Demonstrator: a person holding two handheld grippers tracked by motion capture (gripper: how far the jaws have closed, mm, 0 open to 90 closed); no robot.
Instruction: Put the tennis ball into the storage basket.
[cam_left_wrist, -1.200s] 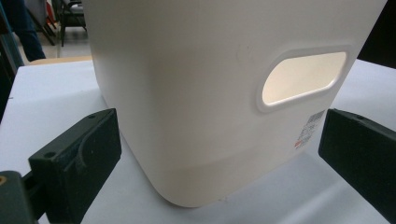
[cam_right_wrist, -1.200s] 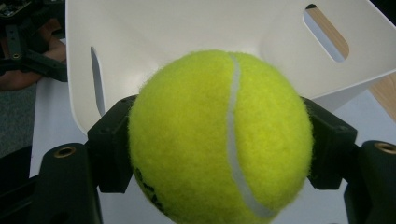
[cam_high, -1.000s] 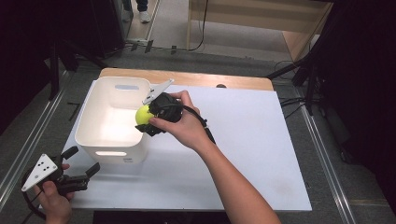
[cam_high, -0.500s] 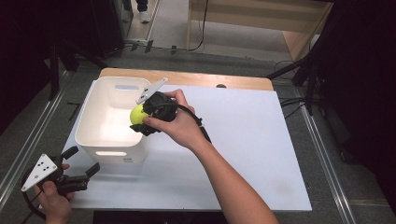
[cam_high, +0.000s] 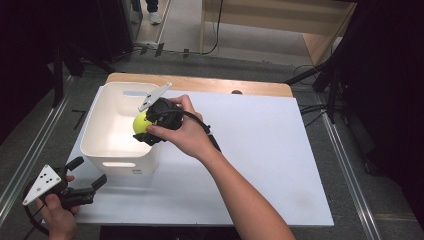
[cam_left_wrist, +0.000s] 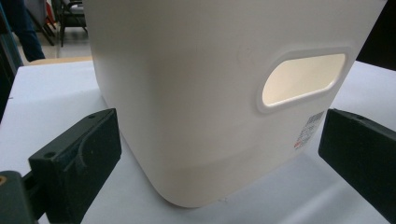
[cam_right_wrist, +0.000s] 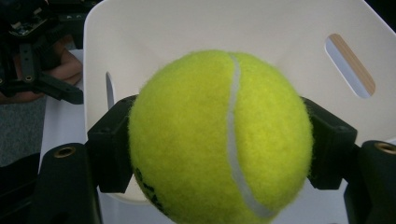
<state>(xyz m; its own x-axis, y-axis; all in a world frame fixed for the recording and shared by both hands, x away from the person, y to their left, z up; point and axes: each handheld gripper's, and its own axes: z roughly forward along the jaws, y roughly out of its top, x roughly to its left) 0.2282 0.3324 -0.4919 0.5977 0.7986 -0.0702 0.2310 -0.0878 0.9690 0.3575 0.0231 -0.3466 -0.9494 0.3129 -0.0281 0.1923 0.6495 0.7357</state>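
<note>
Light, fuzzy tennis ball (cam_right_wrist: 219, 140), clenched across its middle by the right gripper (cam_high: 150, 126) above the white bin (cam_high: 102, 145); left gripper (cam_high: 85, 186) fingers released.

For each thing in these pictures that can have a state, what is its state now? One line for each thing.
tennis ball: clamped between the jaws of the right gripper, held over the open bin.
right gripper: shut on the tennis ball.
left gripper: open, jaws apart with nothing between them, pointing at the bin's near wall.
white bin: upright on the table, open at the top, no lid.
table: covered with a white sheet.
</note>
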